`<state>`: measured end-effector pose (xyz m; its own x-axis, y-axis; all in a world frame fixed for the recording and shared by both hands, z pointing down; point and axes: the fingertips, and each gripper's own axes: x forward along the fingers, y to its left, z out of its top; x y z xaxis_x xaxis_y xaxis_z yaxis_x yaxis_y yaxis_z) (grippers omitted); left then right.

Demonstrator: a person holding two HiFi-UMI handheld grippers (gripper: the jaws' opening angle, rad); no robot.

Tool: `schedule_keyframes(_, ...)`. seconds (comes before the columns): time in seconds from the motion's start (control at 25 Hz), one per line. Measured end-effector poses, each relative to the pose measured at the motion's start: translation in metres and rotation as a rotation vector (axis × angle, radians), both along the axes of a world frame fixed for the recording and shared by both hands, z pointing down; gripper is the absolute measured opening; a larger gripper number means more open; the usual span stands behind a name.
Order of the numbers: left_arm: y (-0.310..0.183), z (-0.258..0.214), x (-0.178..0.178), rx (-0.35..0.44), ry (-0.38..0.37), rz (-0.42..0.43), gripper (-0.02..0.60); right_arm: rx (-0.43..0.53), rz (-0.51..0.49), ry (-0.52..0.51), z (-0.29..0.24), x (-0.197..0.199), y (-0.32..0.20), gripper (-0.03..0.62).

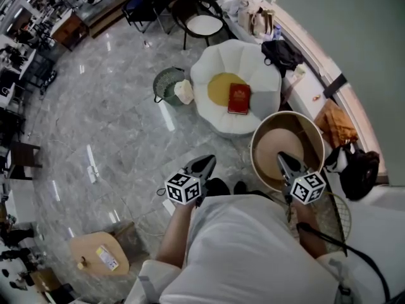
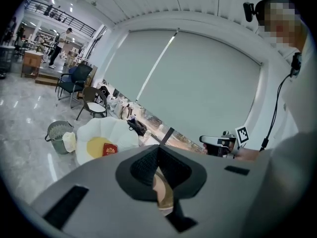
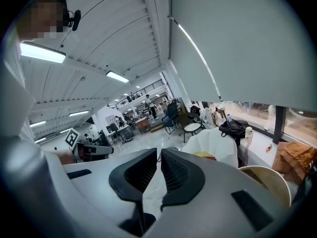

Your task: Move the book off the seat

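Head view: red book (image 1: 238, 99) lies flat on the yellow cushion (image 1: 220, 88) of the white petal-shaped seat (image 1: 218, 59), right of centre, cover up; gold emblem on the cover, lettering too small to read. Wire waste basket (image 1: 166, 84) stands just beside the seat's left edge. Round tan tub chair (image 1: 288, 145) sits between the seat and the right gripper (image 1: 286, 162). Left gripper (image 1: 204, 165) is over open floor (image 1: 101, 125), grey glossy marble, well apart from the book. Black bag (image 1: 281, 52) lies on the window ledge; small wooden side table (image 1: 98, 253) at lower left carries a yellow card, print unreadable. Left gripper view: jaws pressed together, nothing between them; book, seat and basket lie ahead to the left, with a pale roller blind (image 2: 198, 83) behind. Right gripper view: jaws closed bar a hairline slit, empty; the seat is ahead on the right, tub chair rim at the lower right.
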<state>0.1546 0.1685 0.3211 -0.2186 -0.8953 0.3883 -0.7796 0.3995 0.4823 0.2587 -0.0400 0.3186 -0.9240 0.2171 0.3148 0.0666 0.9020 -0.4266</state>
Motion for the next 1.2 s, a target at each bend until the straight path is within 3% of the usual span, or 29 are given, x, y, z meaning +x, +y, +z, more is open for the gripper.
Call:
schedule_keyframes(0.44,-0.01,0.009,-0.04,-0.009,0.009,0.015,0.002,-0.025,0.04,0.022,0.01,-0.031,-0.014,0.049)
schedule_keyframes(1.2,-0.017,0.019,-0.226,-0.038,0.048,0.182,0.002,-0.013,0.217,0.078,0.009,-0.189,-0.009,0.049)
